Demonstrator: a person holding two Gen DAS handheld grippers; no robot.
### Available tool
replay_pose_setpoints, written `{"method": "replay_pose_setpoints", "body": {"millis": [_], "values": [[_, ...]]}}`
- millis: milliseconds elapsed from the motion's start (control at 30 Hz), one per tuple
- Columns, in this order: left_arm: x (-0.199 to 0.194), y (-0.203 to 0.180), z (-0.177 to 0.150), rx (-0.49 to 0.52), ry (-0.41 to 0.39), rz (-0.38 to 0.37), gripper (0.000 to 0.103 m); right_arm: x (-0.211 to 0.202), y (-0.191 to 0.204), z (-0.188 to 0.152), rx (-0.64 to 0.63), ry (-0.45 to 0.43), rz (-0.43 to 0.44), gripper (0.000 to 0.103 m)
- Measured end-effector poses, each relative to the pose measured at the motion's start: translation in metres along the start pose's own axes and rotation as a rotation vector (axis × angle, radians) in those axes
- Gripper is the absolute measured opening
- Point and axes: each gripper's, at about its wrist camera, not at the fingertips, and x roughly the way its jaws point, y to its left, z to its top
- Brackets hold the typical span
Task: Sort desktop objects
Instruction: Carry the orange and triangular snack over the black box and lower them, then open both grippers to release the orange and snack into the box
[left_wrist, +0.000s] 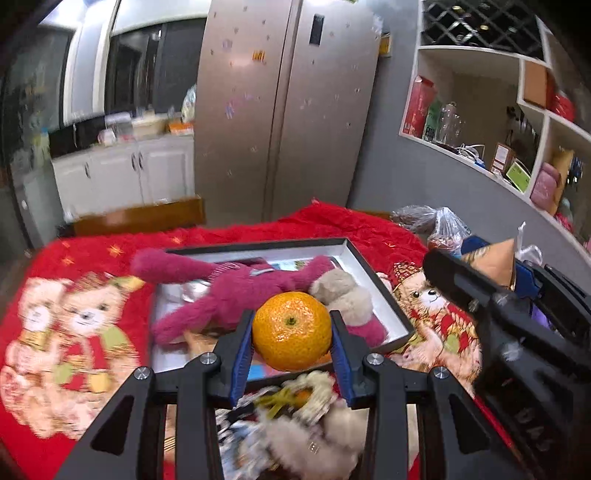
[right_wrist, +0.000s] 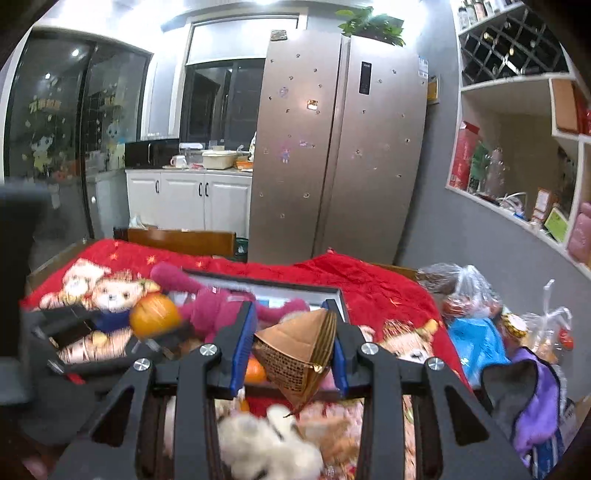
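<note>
My left gripper is shut on an orange mandarin and holds it above the near edge of a black-rimmed white tray. A magenta plush bear lies in the tray. My right gripper is shut on a brown pyramid-shaped paper package, held above the table. In the right wrist view the left gripper with the mandarin shows at the left. In the left wrist view the right gripper and its package show at the right.
A red blanket with bear prints covers the table. A fluffy white plush toy lies below the grippers. Plastic bags, a blue bag and a purple cloth lie at the right. A wooden chair and fridge stand behind.
</note>
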Motion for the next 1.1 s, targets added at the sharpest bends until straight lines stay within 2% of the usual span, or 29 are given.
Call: {"method": "replay_pose_setpoints", "body": {"millis": [67, 167, 333, 467, 600, 1100], "values": [[0.014, 0.001, 0.002, -0.003, -0.002, 0.013, 0.039, 0.013, -0.01, 0.004, 0.04, 0.009, 0.039, 0.037], [0.031, 0.002, 0.0, 0.04, 0.009, 0.037, 0.039, 0.036, -0.029, 0.001, 0.139, 0.029, 0.141, 0.037], [0.059, 0.016, -0.008, 0.005, 0.079, 0.033, 0.039, 0.085, -0.044, -0.022, 0.186, 0.164, 0.204, 0.037], [0.075, 0.021, -0.016, -0.002, 0.126, 0.02, 0.039, 0.101, -0.055, -0.039, 0.161, 0.215, 0.154, 0.037], [0.077, 0.019, -0.02, -0.006, 0.138, 0.002, 0.039, 0.108, -0.063, -0.05, 0.145, 0.237, 0.118, 0.037], [0.088, 0.022, -0.027, -0.01, 0.159, 0.025, 0.039, 0.128, -0.077, -0.064, 0.2, 0.269, 0.093, 0.037]]}}
